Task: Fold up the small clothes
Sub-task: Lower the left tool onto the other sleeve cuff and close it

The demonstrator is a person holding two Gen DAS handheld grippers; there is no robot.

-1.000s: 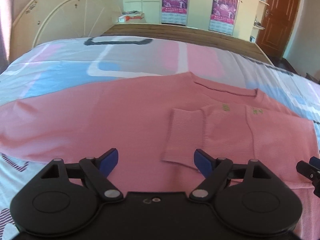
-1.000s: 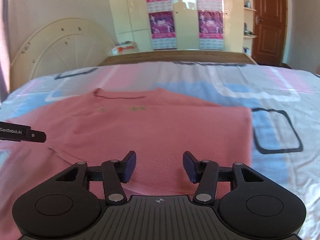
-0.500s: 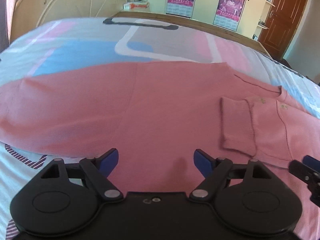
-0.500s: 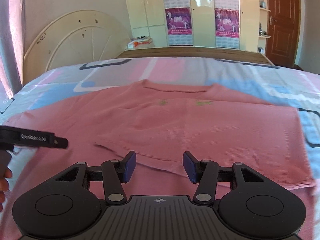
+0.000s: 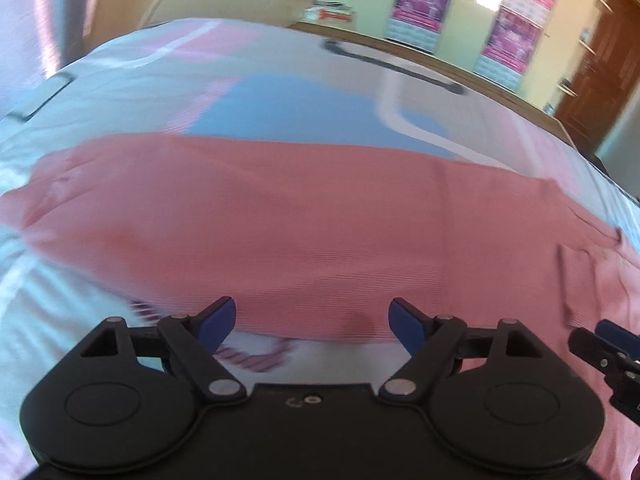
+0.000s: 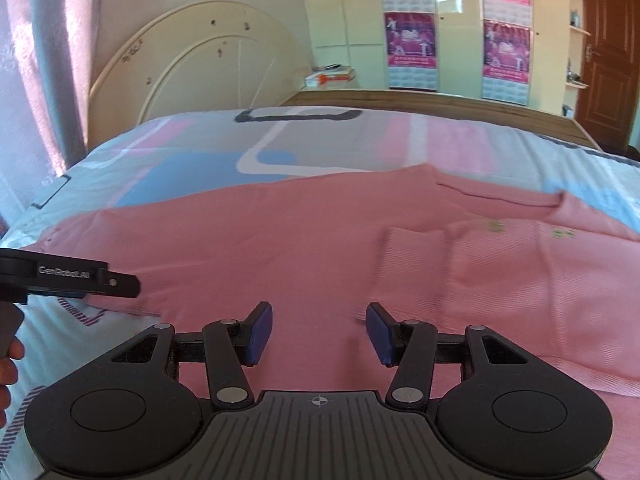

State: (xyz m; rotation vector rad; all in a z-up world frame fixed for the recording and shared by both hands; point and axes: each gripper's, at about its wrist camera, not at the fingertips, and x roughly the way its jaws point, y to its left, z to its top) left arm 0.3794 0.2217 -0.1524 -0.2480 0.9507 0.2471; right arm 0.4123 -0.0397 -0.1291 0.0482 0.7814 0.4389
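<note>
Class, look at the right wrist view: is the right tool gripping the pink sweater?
No. The right tool is open, its blue pads spread apart above the pink sweater with no fabric pinched between them.

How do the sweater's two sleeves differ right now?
The right sleeve is folded in, its ribbed cuff lying on the pink sweater's chest; the left sleeve lies stretched out flat on the bedsheet. The left tool hovers open near the outstretched one. Both are the same pink knit.
</note>
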